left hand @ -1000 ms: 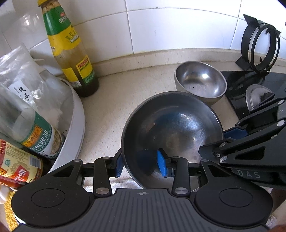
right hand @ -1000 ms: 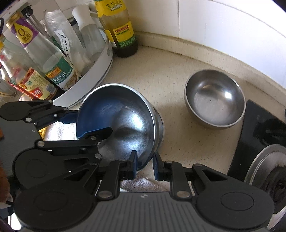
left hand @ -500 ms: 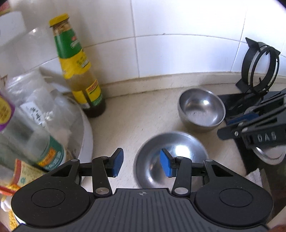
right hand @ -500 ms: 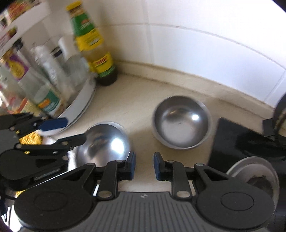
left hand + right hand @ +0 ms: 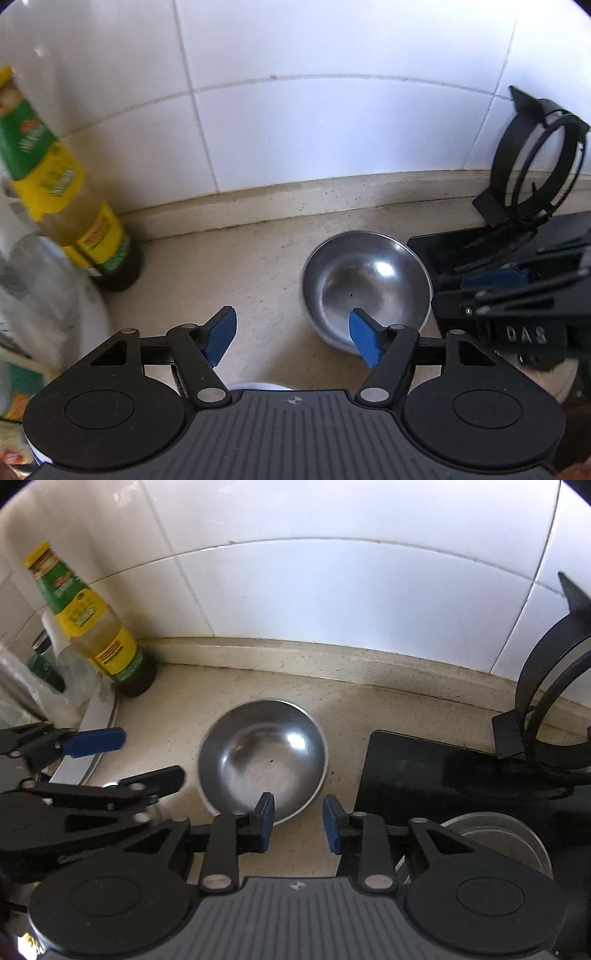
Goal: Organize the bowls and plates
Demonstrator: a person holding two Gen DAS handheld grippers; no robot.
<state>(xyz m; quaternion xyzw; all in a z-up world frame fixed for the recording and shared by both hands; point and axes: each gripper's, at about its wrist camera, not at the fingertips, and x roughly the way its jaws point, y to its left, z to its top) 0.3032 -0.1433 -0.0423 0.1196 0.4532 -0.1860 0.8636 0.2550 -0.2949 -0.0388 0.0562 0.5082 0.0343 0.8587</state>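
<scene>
While both grippers hang over the surface (image 5: 177,709), your left gripper (image 5: 291,338) and right gripper (image 5: 298,823) are opening, fingers apart and empty, near the steel bowl (image 5: 262,755).

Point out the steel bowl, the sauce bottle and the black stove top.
steel bowl (image 5: 264,755): right wrist view, inner bottom of the bowl.
sauce bottle (image 5: 92,627): right wrist view, yellow label on the body.
black stove top (image 5: 424,771): right wrist view, bare glossy surface near its left corner.
</scene>
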